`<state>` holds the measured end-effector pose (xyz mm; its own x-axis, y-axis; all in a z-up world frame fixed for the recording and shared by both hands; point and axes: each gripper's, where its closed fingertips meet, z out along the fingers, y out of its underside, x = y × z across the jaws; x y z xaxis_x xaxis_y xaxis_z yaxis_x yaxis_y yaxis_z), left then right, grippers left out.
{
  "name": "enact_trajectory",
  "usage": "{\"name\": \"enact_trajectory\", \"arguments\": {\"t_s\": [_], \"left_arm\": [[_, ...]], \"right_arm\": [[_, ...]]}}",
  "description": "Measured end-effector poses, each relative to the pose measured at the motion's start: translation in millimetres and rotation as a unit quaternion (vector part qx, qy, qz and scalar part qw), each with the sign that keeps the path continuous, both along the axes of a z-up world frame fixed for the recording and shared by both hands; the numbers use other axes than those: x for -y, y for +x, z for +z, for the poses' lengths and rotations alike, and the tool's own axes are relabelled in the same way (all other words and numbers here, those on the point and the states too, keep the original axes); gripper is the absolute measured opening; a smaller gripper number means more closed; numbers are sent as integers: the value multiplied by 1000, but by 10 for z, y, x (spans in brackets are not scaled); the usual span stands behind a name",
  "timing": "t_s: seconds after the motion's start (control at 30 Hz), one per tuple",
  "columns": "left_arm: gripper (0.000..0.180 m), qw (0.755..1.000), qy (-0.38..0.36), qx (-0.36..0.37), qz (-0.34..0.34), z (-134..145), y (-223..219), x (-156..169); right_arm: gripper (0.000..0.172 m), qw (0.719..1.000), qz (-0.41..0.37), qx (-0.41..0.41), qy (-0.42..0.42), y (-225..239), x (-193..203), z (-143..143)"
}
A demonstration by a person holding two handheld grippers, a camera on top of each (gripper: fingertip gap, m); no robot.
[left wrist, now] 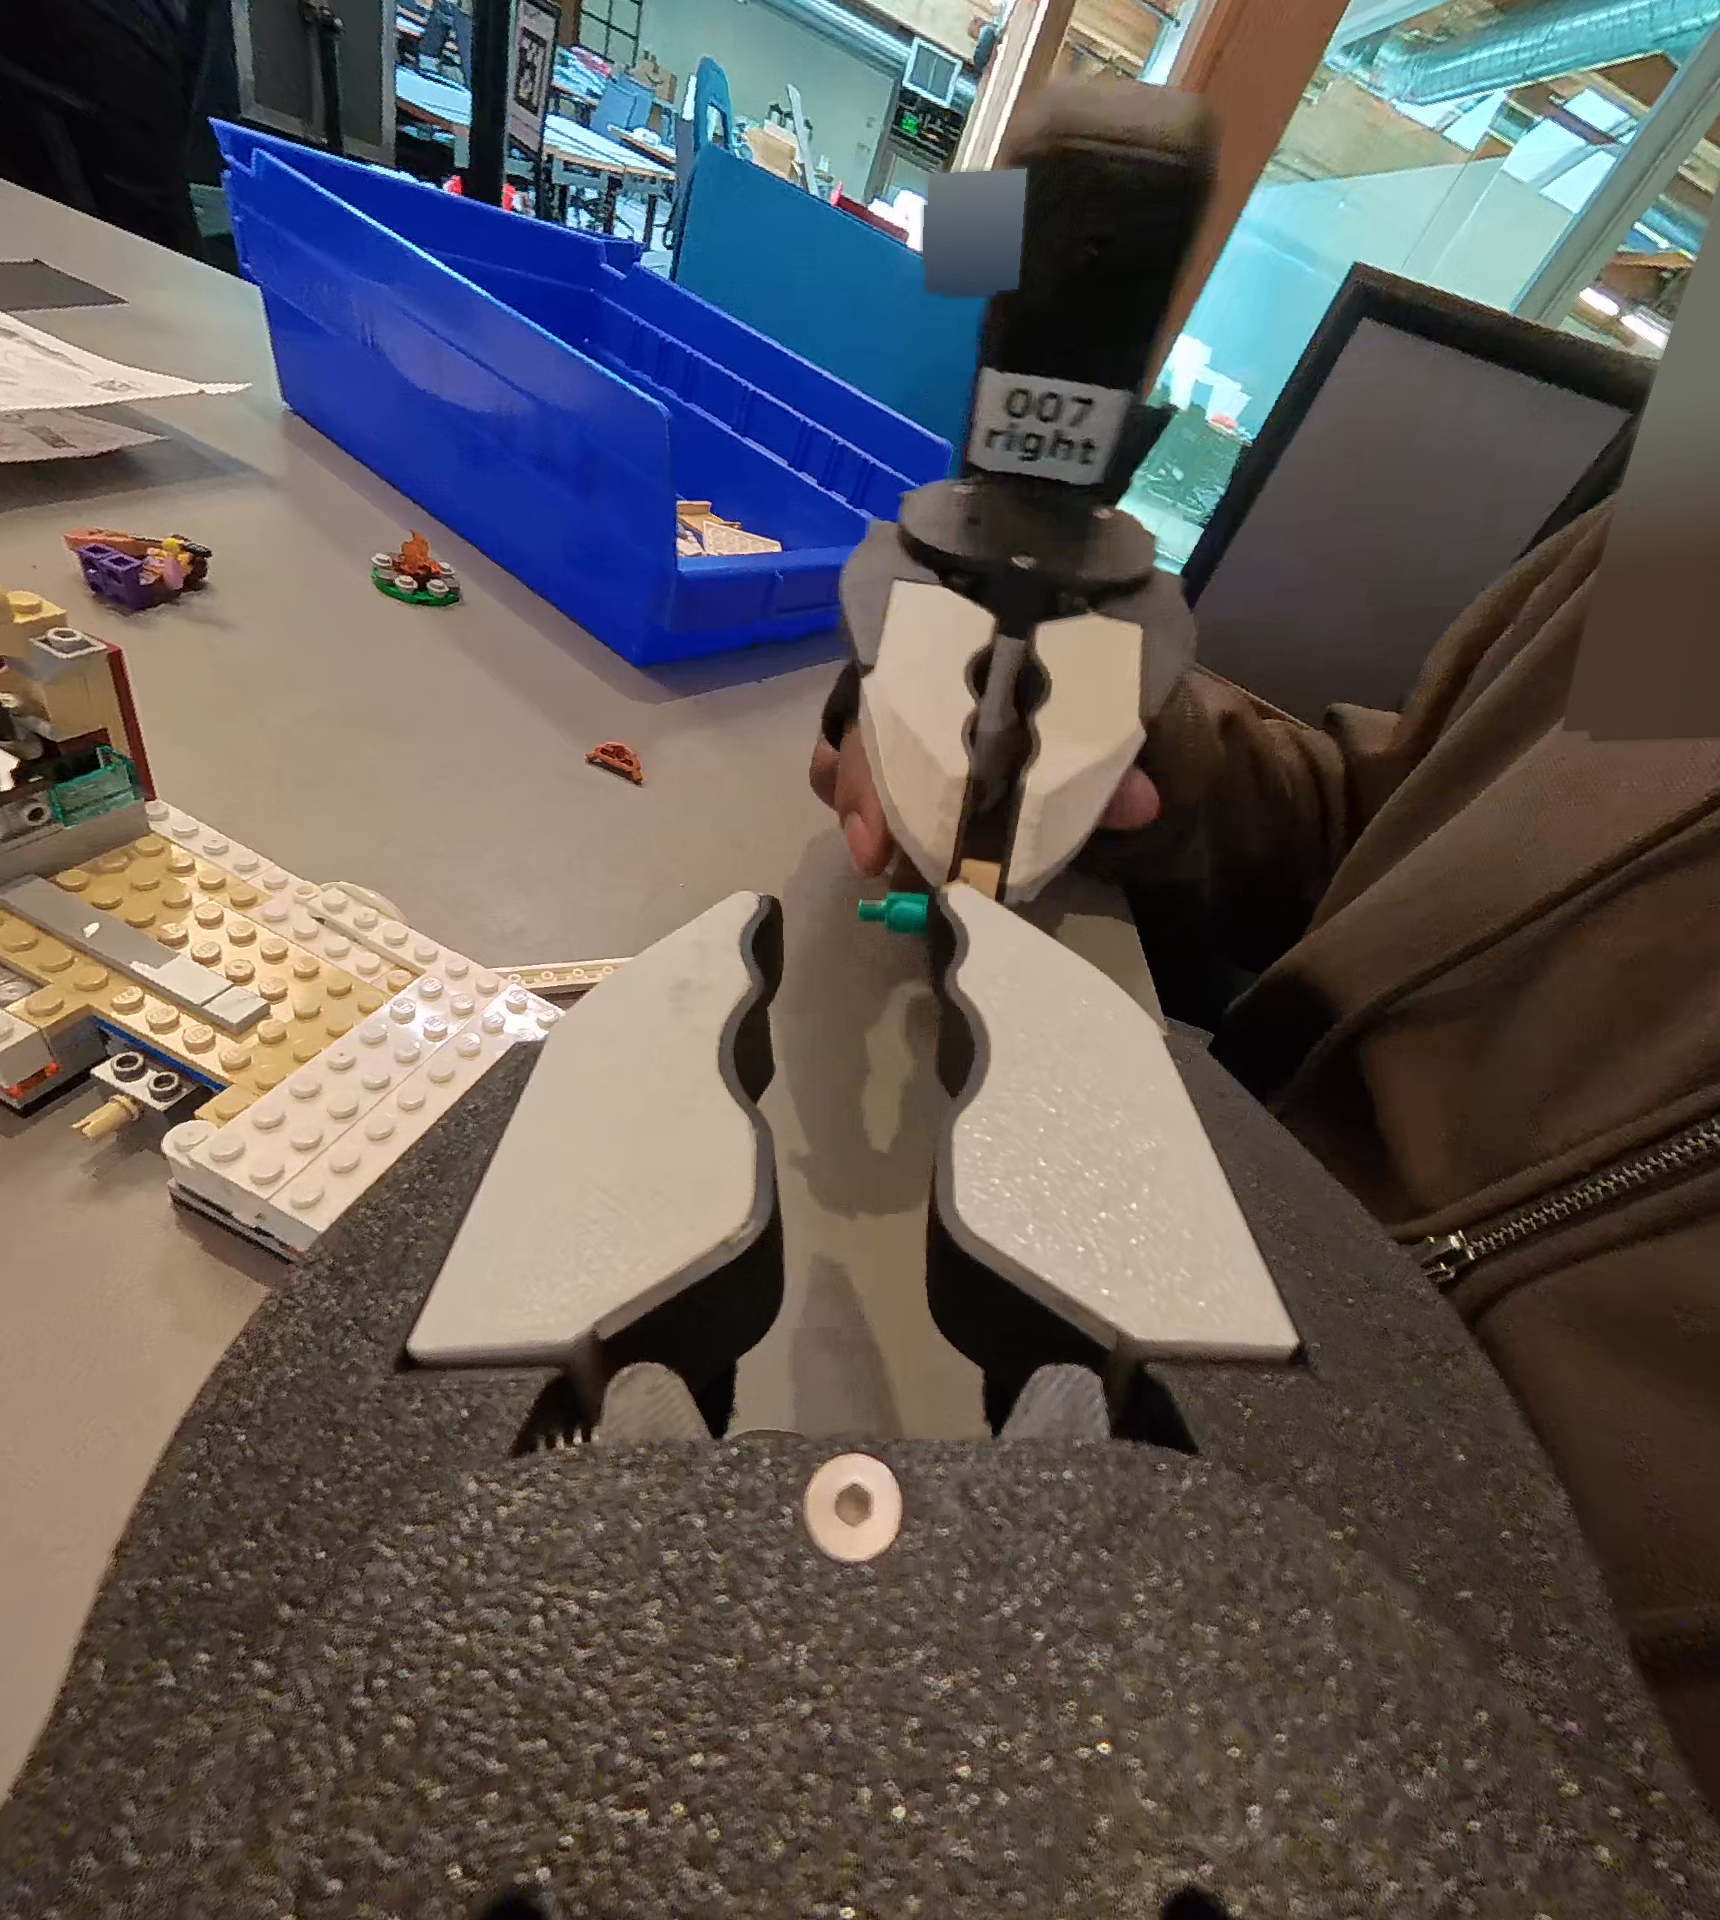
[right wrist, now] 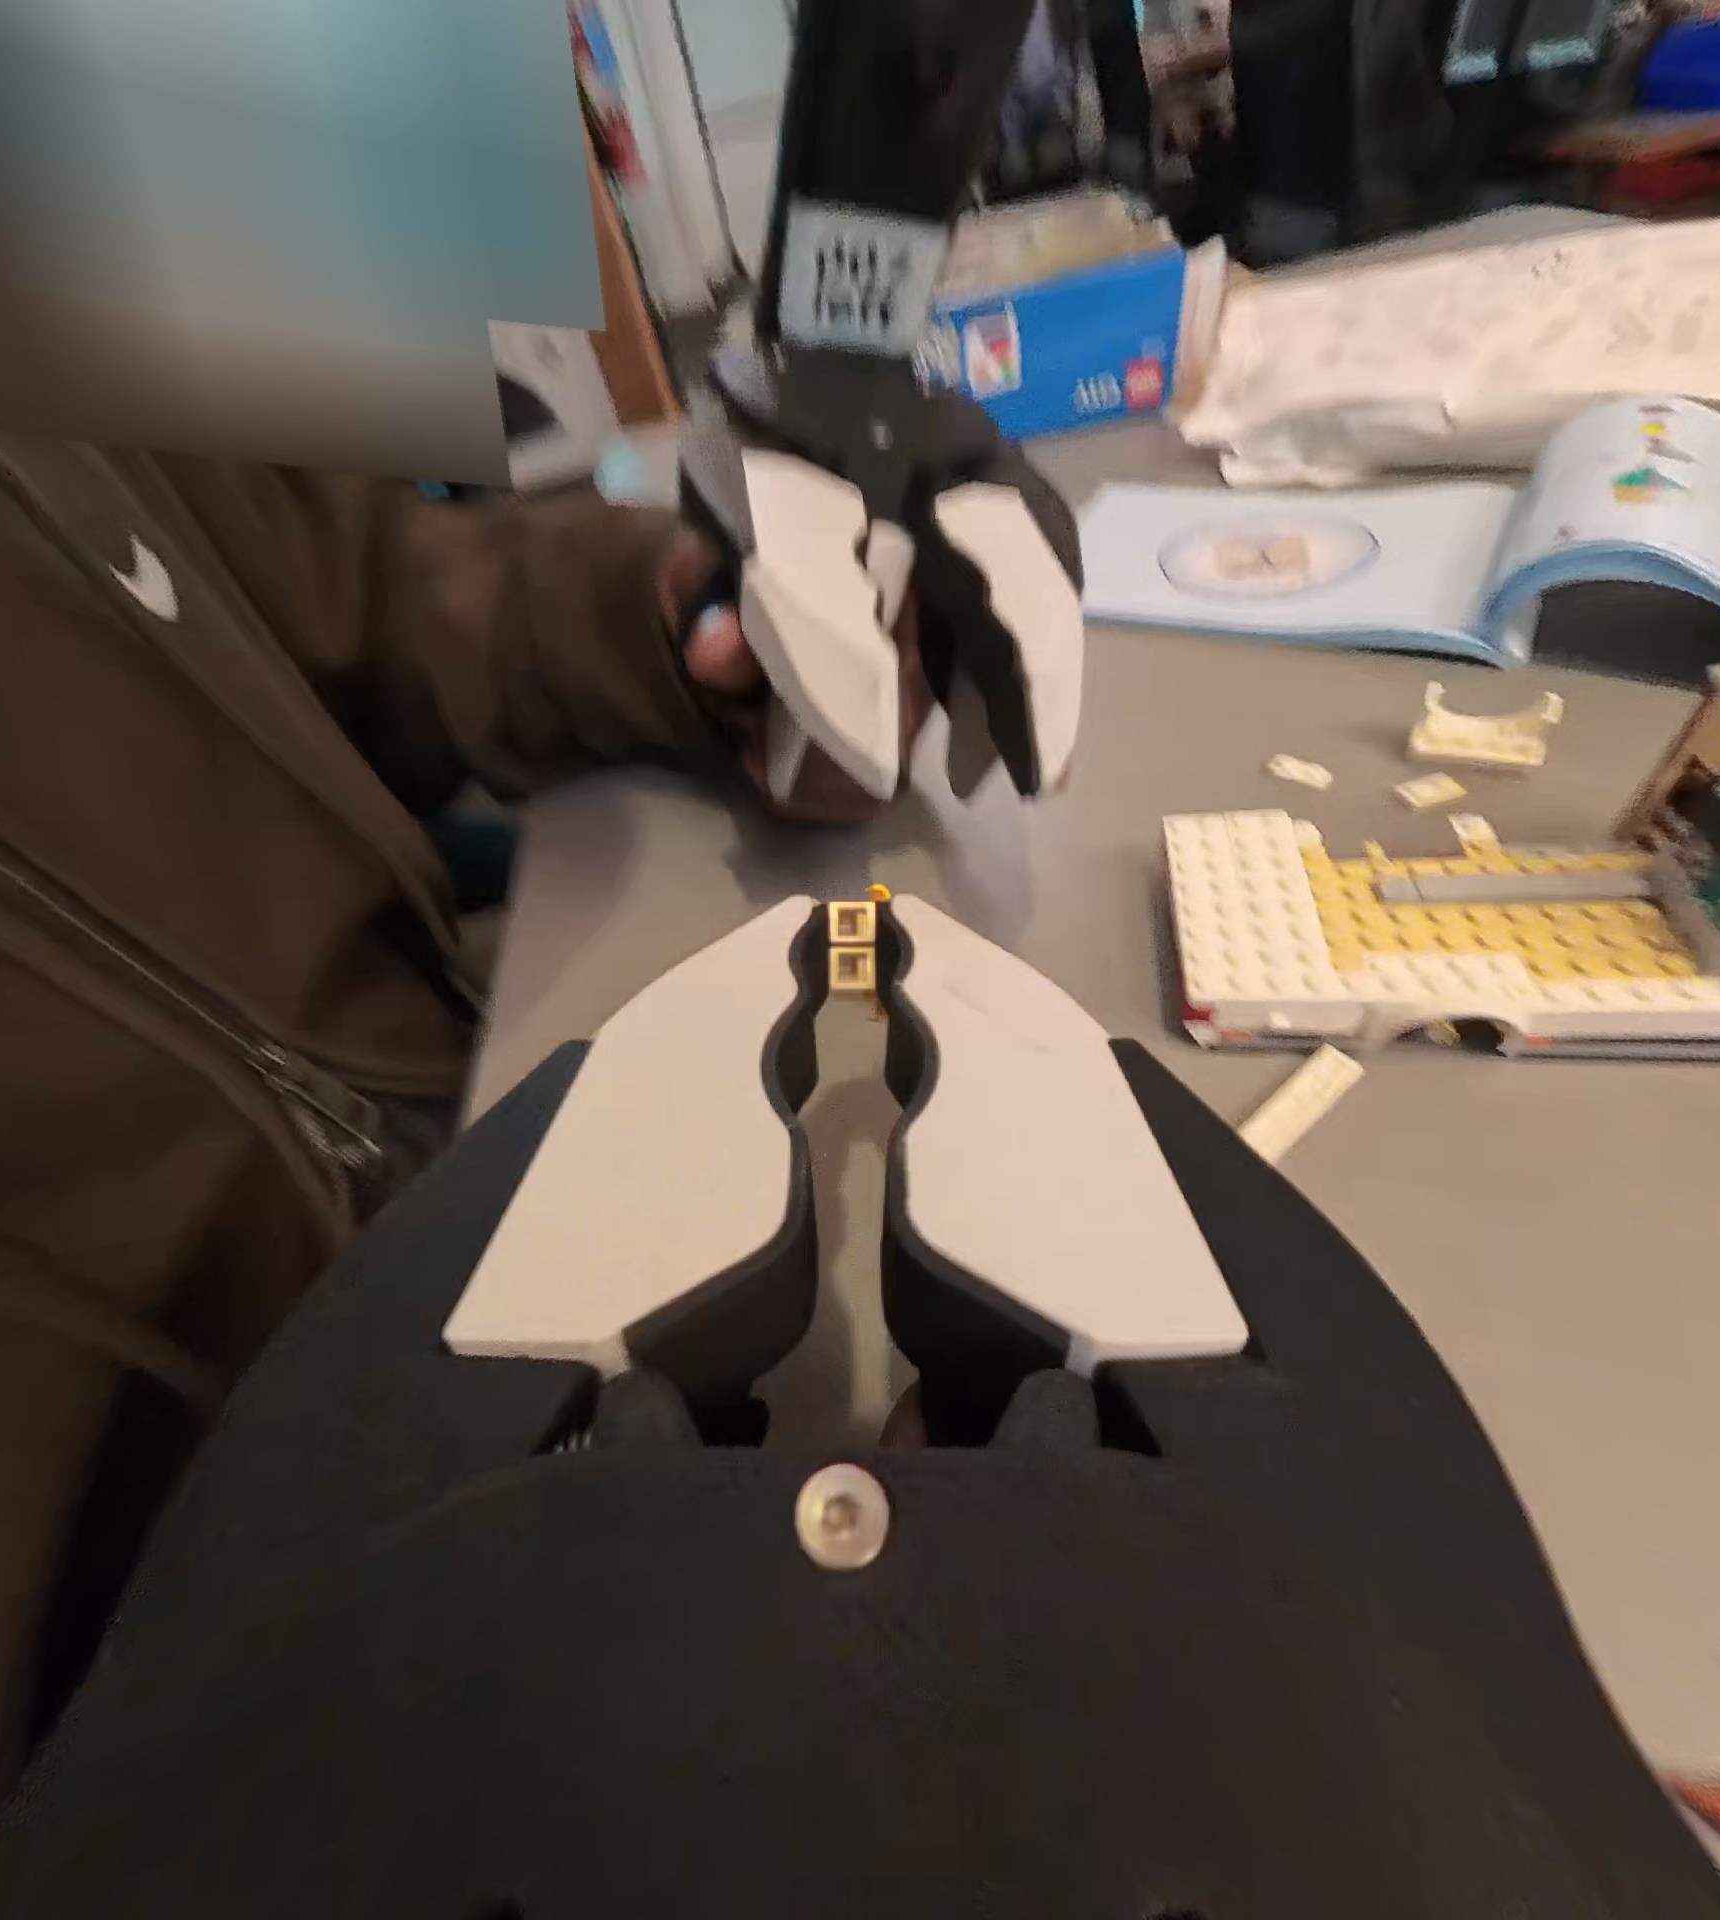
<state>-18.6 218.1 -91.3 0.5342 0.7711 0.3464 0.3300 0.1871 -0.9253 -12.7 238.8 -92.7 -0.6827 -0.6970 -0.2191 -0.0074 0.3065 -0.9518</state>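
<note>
My right hand-held gripper [right wrist: 854, 920] is clamped on a small tan brick [right wrist: 853, 943], pinched at the very fingertips so it stays visible. My left hand-held gripper [left wrist: 856, 914] stands apart, empty, above the surface [left wrist: 420, 748] near its edge by me, just beside a green peg [left wrist: 895, 914].

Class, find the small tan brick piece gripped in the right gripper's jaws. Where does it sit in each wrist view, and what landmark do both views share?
Left wrist view: tan brick piece, just above centre, pinched at the tips of the right gripper pointing toward the camera.
Right wrist view: tan brick piece, centre, between the right gripper's own fingertips.
Shared landmark: brick model on the grey table.
</note>
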Motion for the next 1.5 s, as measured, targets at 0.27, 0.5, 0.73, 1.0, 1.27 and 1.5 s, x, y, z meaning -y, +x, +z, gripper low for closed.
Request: {"name": "enact_trajectory", "arguments": {"t_s": [0.27, 0.5, 0.73, 1.0, 1.27, 1.5], "left_arm": [[48, 993, 0, -89, -77, 204, 171, -227], [16, 991, -43, -95, -80, 159, 183, -298], [8, 990, -109, -88, -33, 66, 113, -126], [8, 981, -157, -79, -75, -51, 170, -261], [8, 977, -179, -84, -79, -82, 172, -278], [8, 979, -179, -74, -60, -94, 128, -196]], "right_arm": [[8, 959, 107, 259, 50, 212, 27, 349], [8, 952, 99, 284, 52, 165, 65, 352], [2, 984, 7, 179, 5, -26, 158, 238], [23, 996, 21, 87, -28, -51, 69, 201], [31, 996, 89, -17, 6, 229, 11, -74], [19, 998, 55, -25, -8, 91, 50, -58]]}}
